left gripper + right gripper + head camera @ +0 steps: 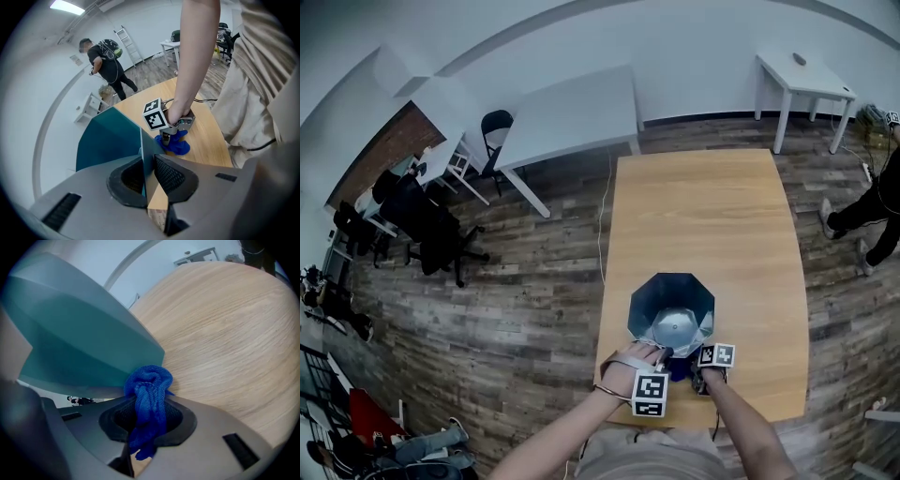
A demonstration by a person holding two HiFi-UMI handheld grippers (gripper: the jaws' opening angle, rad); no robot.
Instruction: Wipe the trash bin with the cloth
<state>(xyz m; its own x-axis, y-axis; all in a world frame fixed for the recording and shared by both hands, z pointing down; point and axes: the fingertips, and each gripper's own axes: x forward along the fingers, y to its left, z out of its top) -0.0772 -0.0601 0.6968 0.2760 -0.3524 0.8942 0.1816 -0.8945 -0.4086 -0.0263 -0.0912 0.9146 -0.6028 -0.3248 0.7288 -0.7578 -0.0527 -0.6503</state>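
Observation:
A teal octagonal trash bin (670, 305) stands upright near the front edge of the wooden table (703, 206). My left gripper (146, 176) is shut on the bin's thin wall edge (142, 150), with one jaw inside and one outside. The head view shows this left gripper (659, 354) at the bin's near rim. My right gripper (146, 414) is shut on a bunched blue cloth (147, 392). The cloth presses against the lower outside wall of the bin (79, 343), just above the tabletop. From the left gripper view the right gripper (174, 132) and the cloth (177, 146) sit low beside the bin.
Bare tabletop (225, 329) stretches beyond the bin. White tables (572, 117) and black office chairs (431, 234) stand on the wood floor to the left. One person stands at the right (872, 202); another with a backpack (108, 58) is near a ladder.

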